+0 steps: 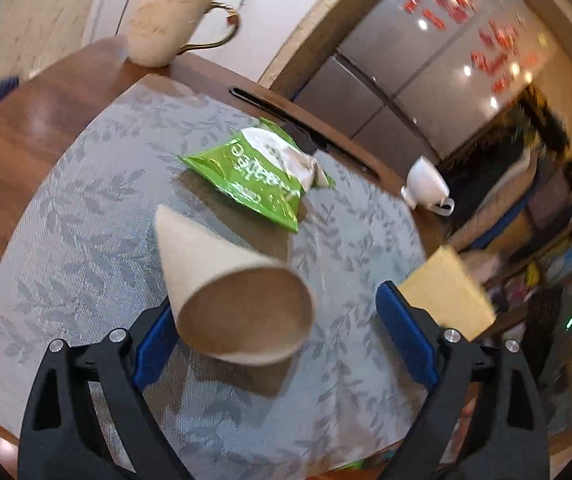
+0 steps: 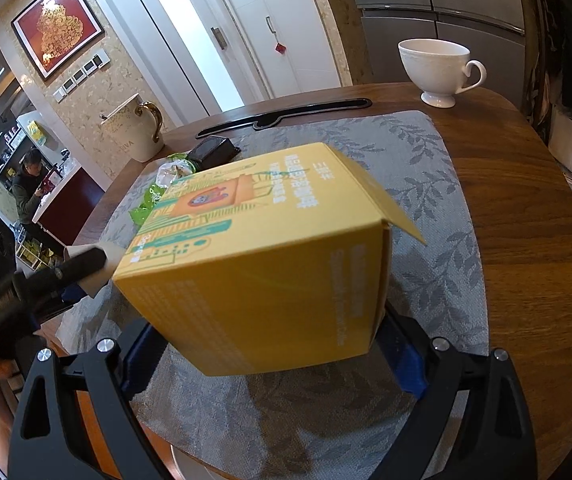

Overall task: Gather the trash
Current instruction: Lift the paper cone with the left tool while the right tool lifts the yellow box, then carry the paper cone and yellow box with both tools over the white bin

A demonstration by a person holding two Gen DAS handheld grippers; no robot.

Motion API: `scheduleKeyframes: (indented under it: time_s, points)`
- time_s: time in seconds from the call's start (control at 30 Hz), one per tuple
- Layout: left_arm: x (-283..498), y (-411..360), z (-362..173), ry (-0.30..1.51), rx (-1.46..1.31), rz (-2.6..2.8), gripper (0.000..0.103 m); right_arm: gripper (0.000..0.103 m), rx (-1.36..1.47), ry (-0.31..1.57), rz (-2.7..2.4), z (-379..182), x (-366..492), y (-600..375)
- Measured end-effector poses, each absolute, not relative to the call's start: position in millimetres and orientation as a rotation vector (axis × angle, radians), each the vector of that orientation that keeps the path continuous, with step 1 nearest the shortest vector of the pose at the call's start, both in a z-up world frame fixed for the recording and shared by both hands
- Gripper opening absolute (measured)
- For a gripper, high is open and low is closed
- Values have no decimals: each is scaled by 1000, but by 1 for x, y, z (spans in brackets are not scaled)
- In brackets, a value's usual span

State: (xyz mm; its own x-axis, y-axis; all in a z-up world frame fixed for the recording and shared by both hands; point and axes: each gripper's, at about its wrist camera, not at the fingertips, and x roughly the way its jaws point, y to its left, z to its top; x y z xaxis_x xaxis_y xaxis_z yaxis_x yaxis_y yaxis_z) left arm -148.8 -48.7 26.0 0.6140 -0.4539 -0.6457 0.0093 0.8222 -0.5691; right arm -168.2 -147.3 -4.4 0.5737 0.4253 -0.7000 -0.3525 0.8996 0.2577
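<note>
Yellow printed cardboard box (image 2: 262, 256): tilted above the grey leaf-patterned placemat (image 2: 425, 184); my right gripper (image 2: 274, 356) has its jaws wide, clamped on its sides.
Brown cardboard tube (image 1: 226, 280): between my left gripper's (image 1: 282, 332) jaws, spread wide; only the left pad looks close to it, so I cannot tell contact.
Green crumpled snack wrapper (image 1: 254, 172): lies on the placemat beyond the tube.
Tabletop (image 2: 525, 220): wood, two white cups at far edge.

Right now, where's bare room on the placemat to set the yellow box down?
Free: grey leaf-pattern placemat right of the yellow cardboard box, toward the white footed teacup. Crowded: left side, around the green snack wrapper and brown paper cone.
</note>
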Motion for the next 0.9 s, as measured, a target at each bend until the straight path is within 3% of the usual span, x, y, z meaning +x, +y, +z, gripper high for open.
scheduleKeyframes:
  time_s: [0.03,0.1,0.13,0.9]
  points:
    - [-148,-45,25,875,-591,-290,93,91,90,844,456,-5,-168,-147]
    - [-146,-41,21,880,-628,-307,63,91,84,843,456,-5,-169,-146]
    - [-145,-39,19,888,-648,-316,59,91,82,843,457,-5,-168,-145]
    - [-187,-54,49,788,-432,-320,54,89,140,811,561,3,-194,-167]
